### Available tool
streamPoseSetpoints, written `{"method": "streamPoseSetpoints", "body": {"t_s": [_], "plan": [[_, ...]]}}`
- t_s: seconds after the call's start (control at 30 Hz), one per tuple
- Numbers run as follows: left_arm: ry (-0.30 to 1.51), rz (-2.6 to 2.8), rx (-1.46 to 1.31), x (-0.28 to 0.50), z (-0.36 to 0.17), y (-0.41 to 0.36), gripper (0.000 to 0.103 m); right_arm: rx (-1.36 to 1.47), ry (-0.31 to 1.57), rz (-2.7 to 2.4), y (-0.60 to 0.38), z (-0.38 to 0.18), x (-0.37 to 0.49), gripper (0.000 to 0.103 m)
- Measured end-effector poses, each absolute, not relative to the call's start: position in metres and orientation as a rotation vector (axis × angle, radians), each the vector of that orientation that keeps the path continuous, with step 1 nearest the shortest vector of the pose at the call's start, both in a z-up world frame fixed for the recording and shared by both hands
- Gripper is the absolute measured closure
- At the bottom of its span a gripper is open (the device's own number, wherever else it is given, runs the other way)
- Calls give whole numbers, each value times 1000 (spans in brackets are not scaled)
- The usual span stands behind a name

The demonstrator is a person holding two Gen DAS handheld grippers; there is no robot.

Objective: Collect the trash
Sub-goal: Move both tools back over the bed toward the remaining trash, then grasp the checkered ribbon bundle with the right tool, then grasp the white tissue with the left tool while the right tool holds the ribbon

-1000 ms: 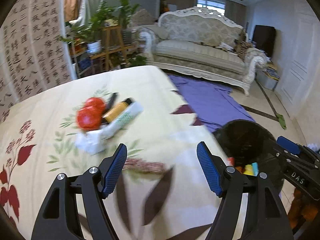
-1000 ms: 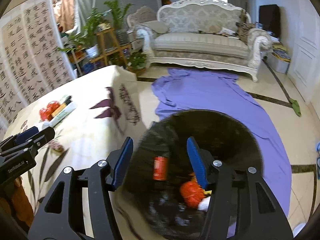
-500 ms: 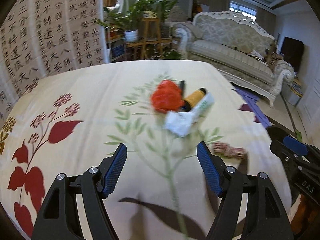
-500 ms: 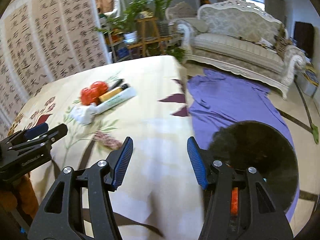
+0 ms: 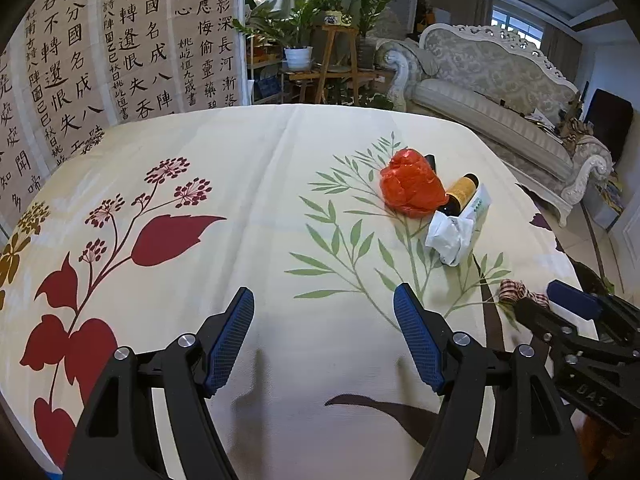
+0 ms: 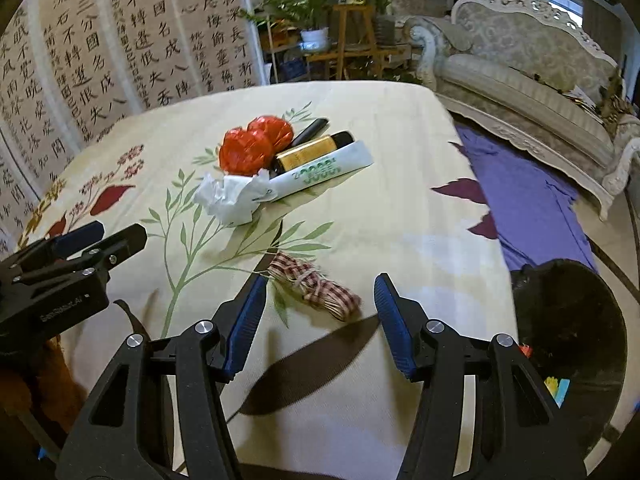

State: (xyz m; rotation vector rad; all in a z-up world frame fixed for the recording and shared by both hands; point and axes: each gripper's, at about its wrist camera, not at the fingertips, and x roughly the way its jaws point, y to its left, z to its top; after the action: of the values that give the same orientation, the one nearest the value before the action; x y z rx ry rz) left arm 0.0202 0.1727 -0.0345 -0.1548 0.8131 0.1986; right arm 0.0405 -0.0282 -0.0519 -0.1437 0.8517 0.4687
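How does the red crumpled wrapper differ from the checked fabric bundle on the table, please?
The red wrapper is glossy, rounded and packed against other litter; the checked bundle is a matt, elongated roll tied with string, lying alone just ahead of the right gripper. Both rest on the floral tablecloth.

On the floral-clothed desk sits a small heap of trash: two crumpled red wrappers touching each other, a yellow-labelled dark bottle lying on its side against them, a long white packet with green print alongside it, and a crumpled white tissue at the packet's near end. Nearer, apart from the heap, lies a tied checked cloth bundle. A black bin stands off the desk's corner, holding colourful scraps.
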Motion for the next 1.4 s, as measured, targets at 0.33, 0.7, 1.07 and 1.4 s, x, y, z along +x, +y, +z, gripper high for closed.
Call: {"method": "streamPoseSetpoints", "body": {"t_s": [0.33,0.7,1.07,1.4], "plan": [[819,175,-154,27,-36,167,33,-207,863,453,-21,-58,48,85],[817,119,-135,44,-33,144,33,-155,856,385,-40,-57,71,85],[825,64,-100,71,-35,120,33,-111,865,368,-52,-59,92,85],[876,24,-120,83,-42,117,56,-101,866,376,-52,-60,96,85]]}}
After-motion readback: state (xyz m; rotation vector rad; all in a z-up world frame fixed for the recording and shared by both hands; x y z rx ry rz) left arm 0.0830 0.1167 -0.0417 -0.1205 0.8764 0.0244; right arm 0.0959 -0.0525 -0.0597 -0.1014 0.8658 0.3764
